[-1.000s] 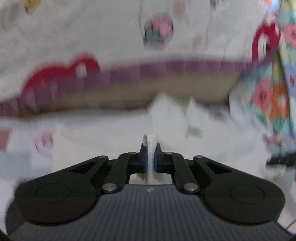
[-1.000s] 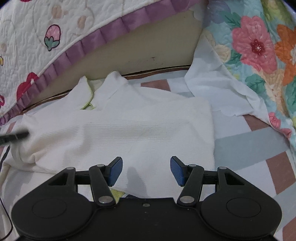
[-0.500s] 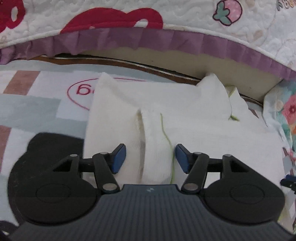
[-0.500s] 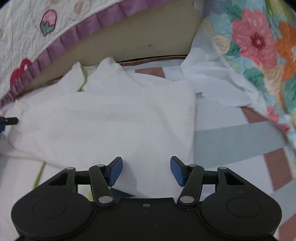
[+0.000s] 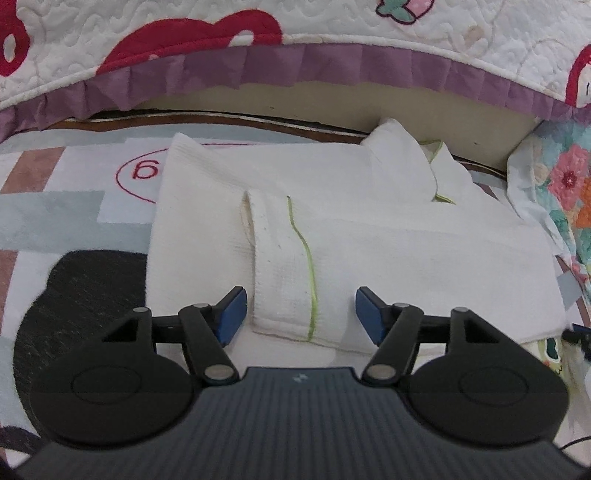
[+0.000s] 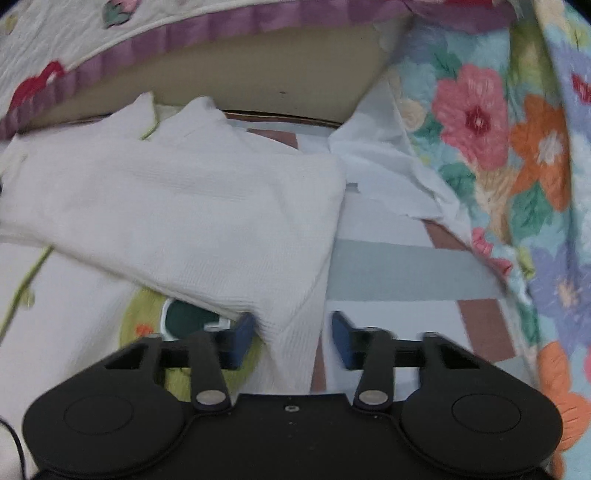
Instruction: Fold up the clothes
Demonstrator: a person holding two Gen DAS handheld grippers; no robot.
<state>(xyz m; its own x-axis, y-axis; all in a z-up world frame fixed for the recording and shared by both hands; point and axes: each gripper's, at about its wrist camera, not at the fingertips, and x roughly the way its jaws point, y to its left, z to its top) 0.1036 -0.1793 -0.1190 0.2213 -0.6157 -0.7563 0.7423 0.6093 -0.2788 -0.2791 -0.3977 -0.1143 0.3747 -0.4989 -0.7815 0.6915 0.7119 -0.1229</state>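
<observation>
one white shirt (image 5: pixel 369 229) lies flat on the patchwork bedsheet (image 5: pixel 55 214), partly folded, its collar toward the padded bed edge; it is a waffle-textured knit with thin lime-green piping, and one sleeve (image 5: pixel 284 266), a long rectangular band with a ribbed cuff, is laid across its body. two grippers are in view, one per camera, each with two black linkage arms ending in flat blue pads. the left gripper (image 5: pixel 297 314) hovers with its jaws wide apart, one on each side of the sleeve's cuff end, holding nothing. the right gripper (image 6: pixel 291 338) sits at the shirt's right lower corner with its jaws also apart; a point of the white fabric lies between them and the left pad (image 6: pixel 242 338) is touching or just beside the cloth, the blur leaving that unclear. under that corner one round green and dark-teal print (image 6: pixel 177 317) shows on the white layer beneath. the sheet is made of grey, brown and white rectangles, with one red oval outline (image 5: pixel 142 173) around a numeral. two quilts border the scene: a strawberry-print quilt (image 5: pixel 295 22) with a pleated purple ruffle, and a floral quilt (image 6: pixel 517 147) in pink, orange and teal.
</observation>
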